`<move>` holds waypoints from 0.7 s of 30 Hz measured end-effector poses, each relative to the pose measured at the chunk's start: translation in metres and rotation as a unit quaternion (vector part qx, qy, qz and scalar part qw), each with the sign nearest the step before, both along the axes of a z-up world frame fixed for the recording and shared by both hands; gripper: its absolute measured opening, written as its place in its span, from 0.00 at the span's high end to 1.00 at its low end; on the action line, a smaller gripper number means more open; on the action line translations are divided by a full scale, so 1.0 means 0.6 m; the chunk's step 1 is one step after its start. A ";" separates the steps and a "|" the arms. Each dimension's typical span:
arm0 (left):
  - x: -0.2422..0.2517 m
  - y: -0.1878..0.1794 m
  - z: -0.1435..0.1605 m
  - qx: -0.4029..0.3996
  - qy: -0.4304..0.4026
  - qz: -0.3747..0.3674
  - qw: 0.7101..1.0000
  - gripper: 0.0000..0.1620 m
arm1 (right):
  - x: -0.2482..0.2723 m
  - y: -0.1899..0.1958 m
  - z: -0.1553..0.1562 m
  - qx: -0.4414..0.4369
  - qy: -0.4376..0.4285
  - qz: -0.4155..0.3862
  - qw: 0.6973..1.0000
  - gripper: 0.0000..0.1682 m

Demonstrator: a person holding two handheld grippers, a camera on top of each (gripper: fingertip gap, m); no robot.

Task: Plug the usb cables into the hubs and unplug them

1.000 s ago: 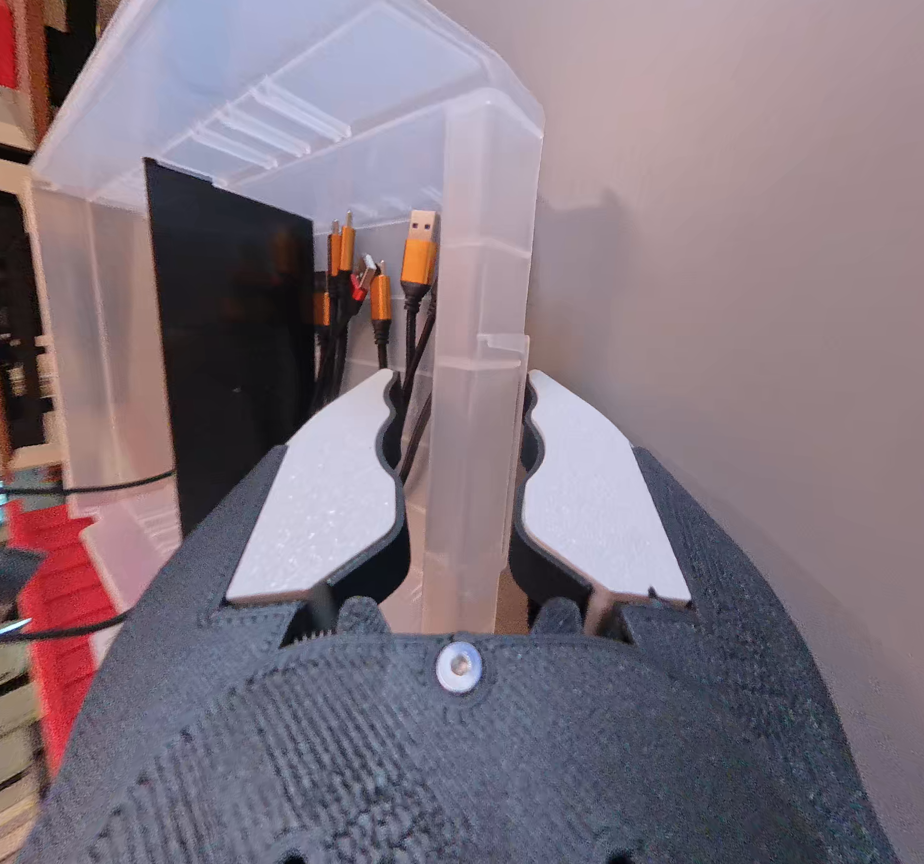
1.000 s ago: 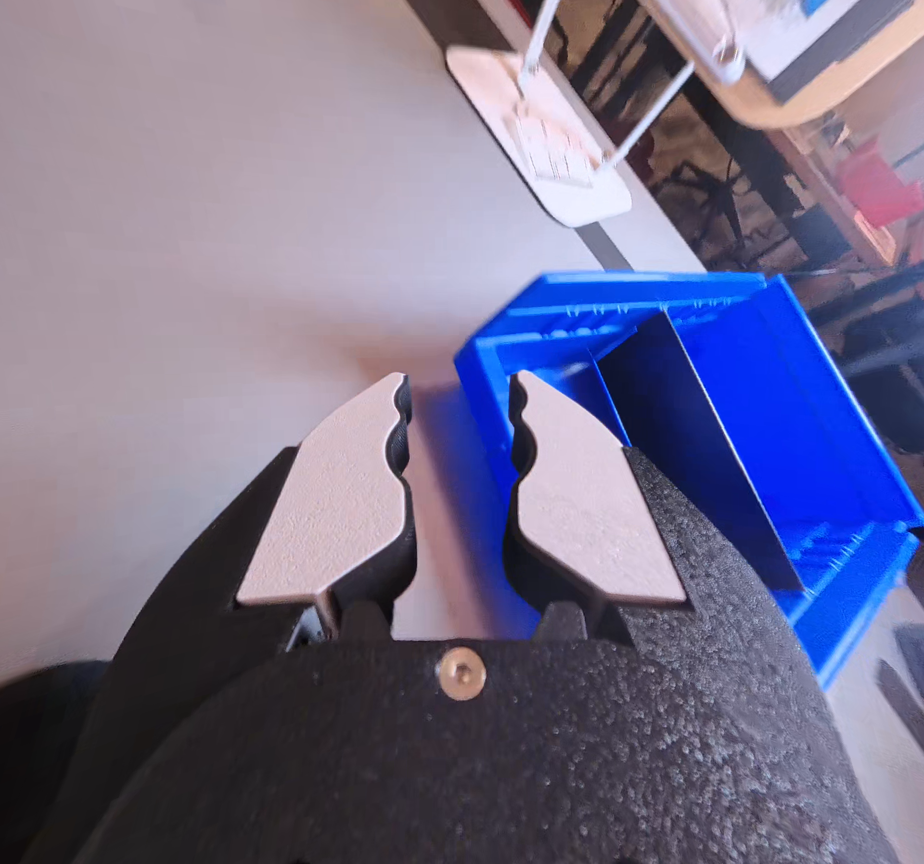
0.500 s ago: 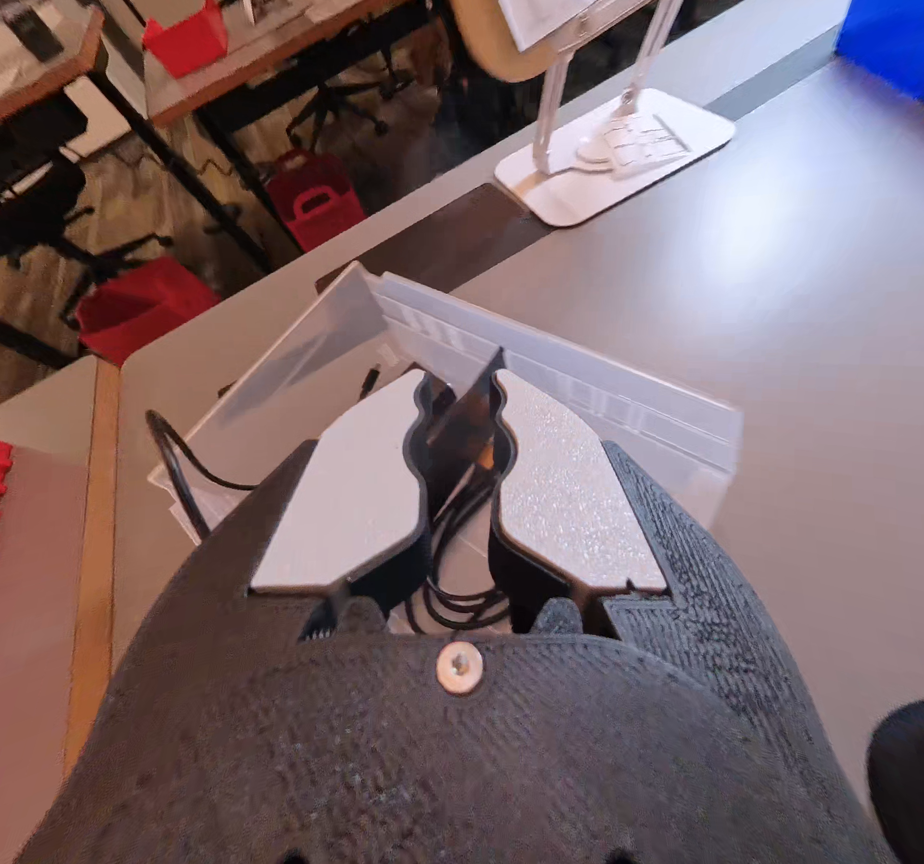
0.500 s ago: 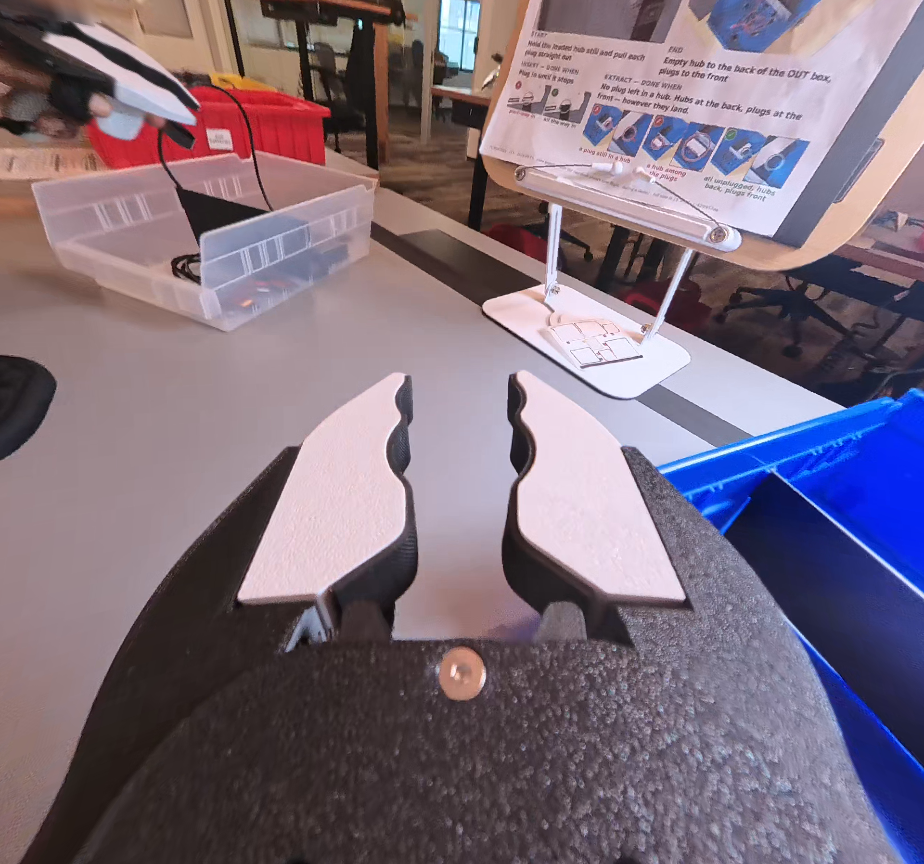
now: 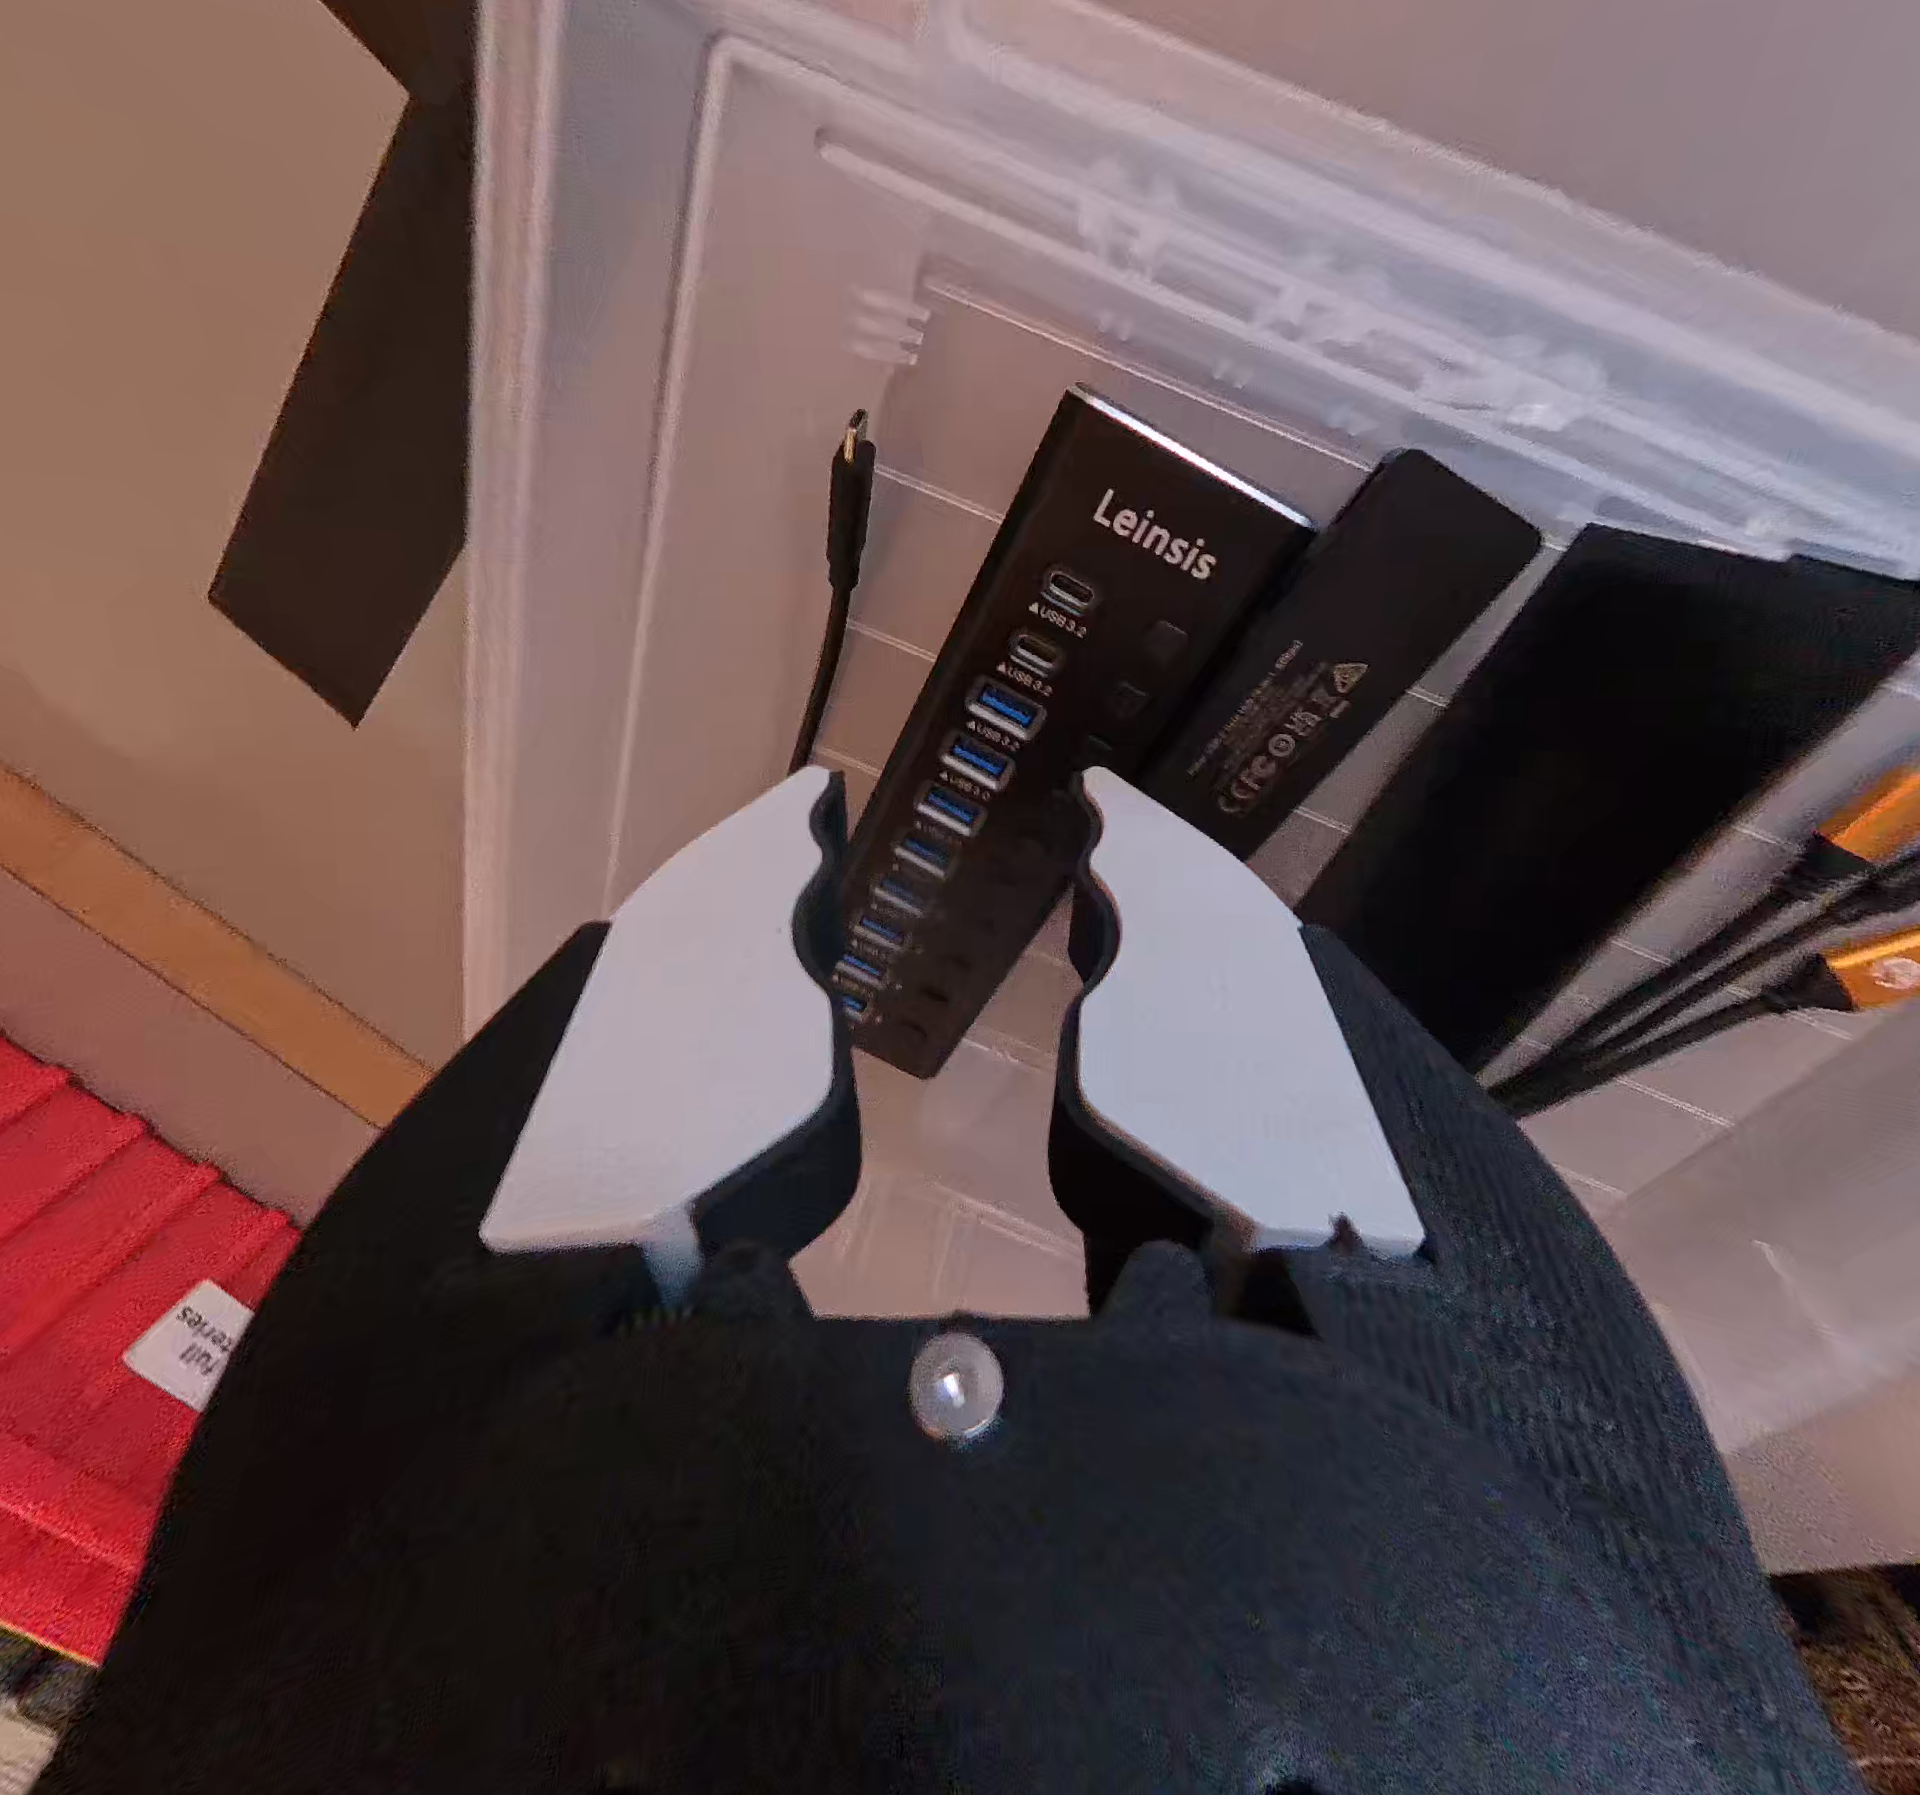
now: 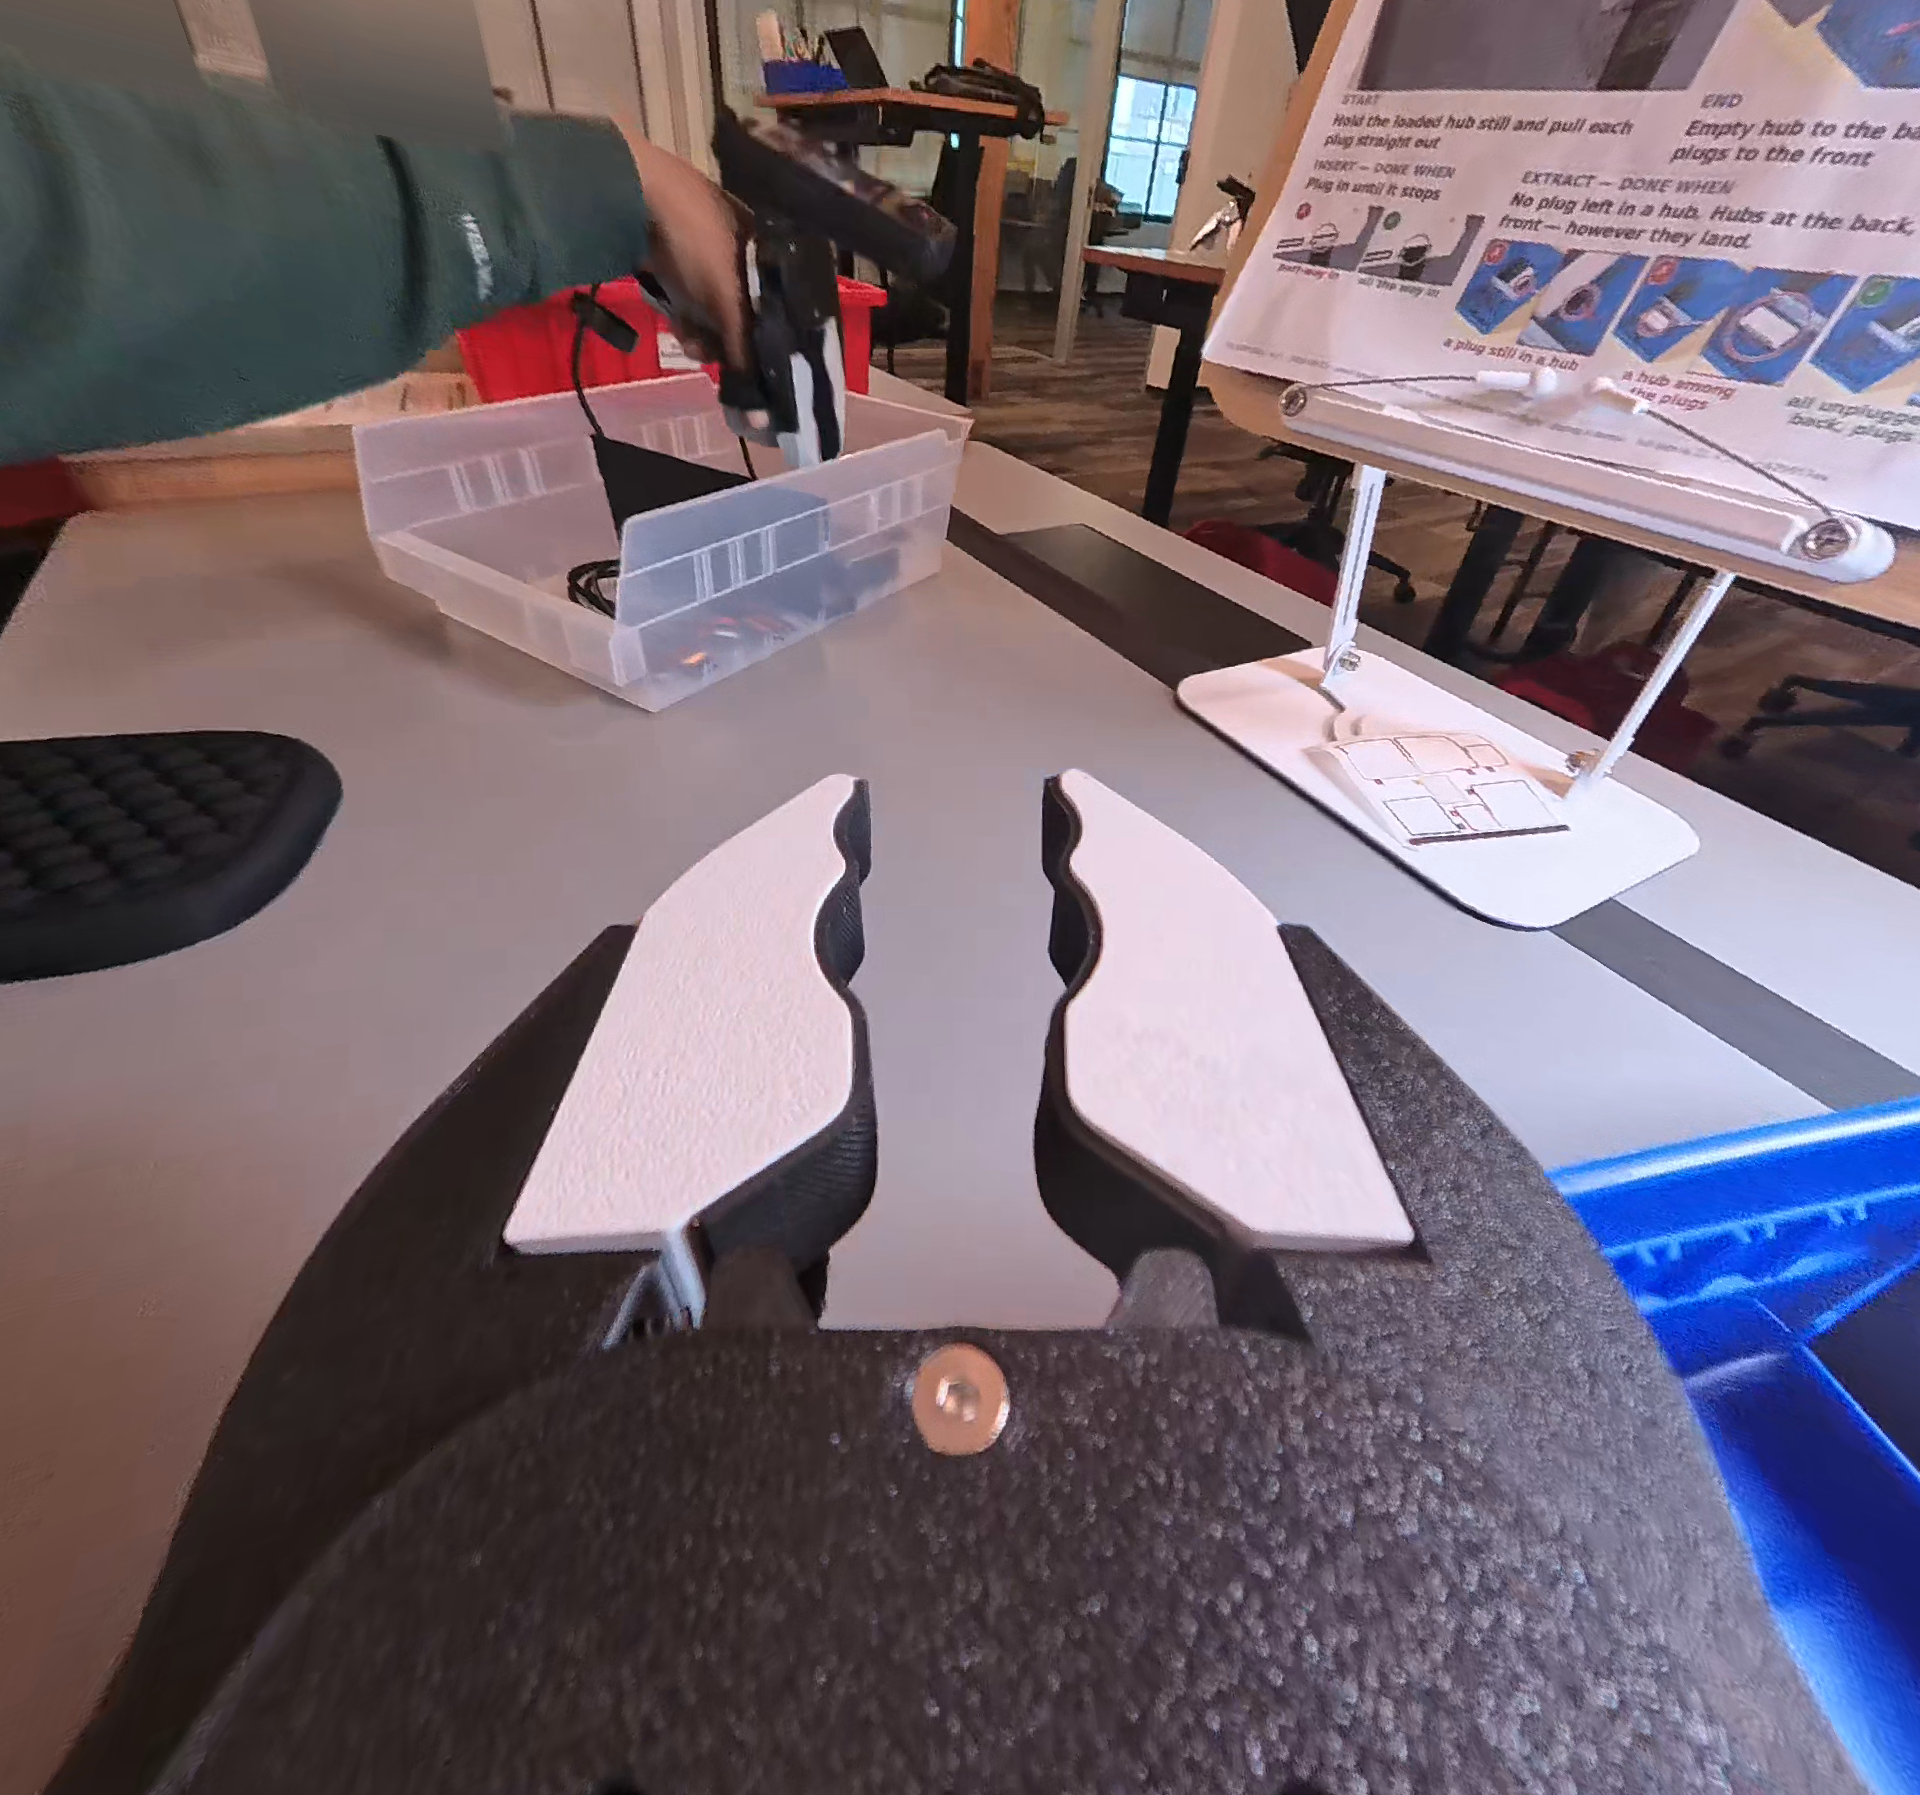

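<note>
While your right tongs (image 6: pixel 954 898) wait released mid-table, your left tongs (image 5: pixel 956 862), parted, straddle the hub (image 5: pixel 1049 706), its long axis running straight ahead between them.

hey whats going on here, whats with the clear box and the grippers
A person is working with a hand-held gripper in each hand. The left hand-held gripper is lowered into the clear bin, open, its fingers either side of a black usb hub without clamping it. A second black hub and orange-tipped cables lie beside it, none plugged in. The right hand-held gripper is open and empty above the grey table, next to the blue bin.
</note>
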State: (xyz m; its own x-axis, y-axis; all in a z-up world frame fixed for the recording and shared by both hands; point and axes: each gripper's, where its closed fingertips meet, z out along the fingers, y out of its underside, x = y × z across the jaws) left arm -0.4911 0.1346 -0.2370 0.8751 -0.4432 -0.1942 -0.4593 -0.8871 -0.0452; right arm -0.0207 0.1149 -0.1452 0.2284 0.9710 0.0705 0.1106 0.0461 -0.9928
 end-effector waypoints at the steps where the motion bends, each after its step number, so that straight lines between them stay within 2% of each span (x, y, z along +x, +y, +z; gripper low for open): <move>1: 0.001 -0.001 -0.013 -0.007 -0.003 -0.008 1.000 0.73 | 0.003 -0.003 -0.002 0.002 -0.006 -0.002 1.000 0.81; 4: 0.009 -0.018 -0.039 -0.048 -0.021 -0.029 0.998 0.64 | 0.020 -0.015 0.000 0.007 -0.024 -0.011 1.000 0.81; 8: -0.003 -0.015 -0.060 -0.065 0.010 -0.086 0.994 0.57 | 0.045 -0.026 -0.002 0.022 -0.032 -0.025 0.999 0.81; 10: 0.001 -0.013 -0.062 -0.072 -0.006 -0.107 0.992 0.58 | 0.050 -0.026 -0.011 0.014 -0.030 -0.027 0.999 0.81; 12: 0.010 -0.019 -0.065 -0.087 -0.035 -0.116 0.989 0.65 | 0.051 -0.024 -0.020 0.003 -0.030 -0.024 0.999 0.81; 21: 0.012 -0.020 -0.066 -0.085 -0.053 -0.165 0.981 0.66 | 0.035 -0.029 -0.050 -0.028 -0.042 0.012 0.999 0.82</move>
